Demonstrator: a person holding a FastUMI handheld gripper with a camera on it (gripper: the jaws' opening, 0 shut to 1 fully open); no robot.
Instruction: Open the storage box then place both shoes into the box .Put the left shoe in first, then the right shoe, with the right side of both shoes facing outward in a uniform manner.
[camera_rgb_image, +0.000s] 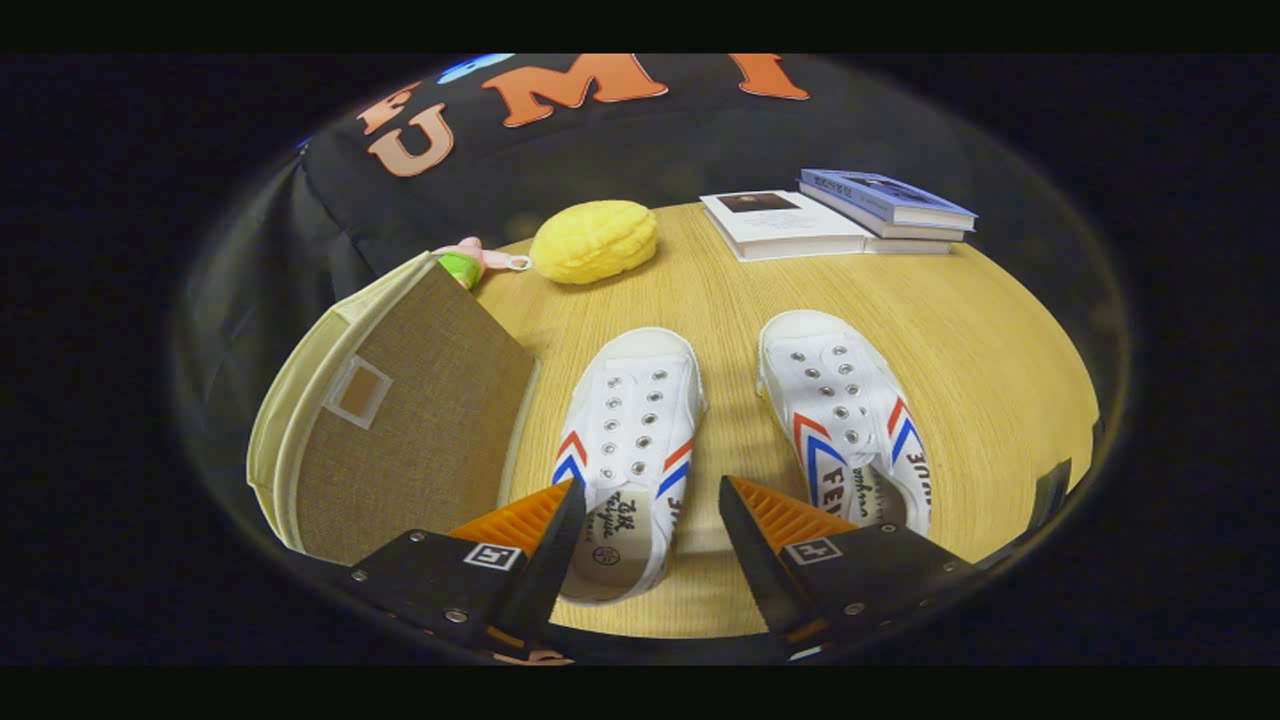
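Two white canvas shoes with red and blue stripes lie on the wooden table, toes pointing away from me. The left shoe (632, 440) has its heel between my fingers, which hover above it. The right shoe (850, 420) lies just right of my right finger. My gripper (652, 500) is open and holds nothing. A tan fabric storage box (400, 420) with a cream rim stands left of the left shoe, beside my left finger, its brown lid face turned toward me.
A yellow plush toy (594, 241) lies beyond the shoes, with a small pink and green toy (470, 262) just behind the box. Two stacked books (835, 215) rest at the far right of the table (990, 350).
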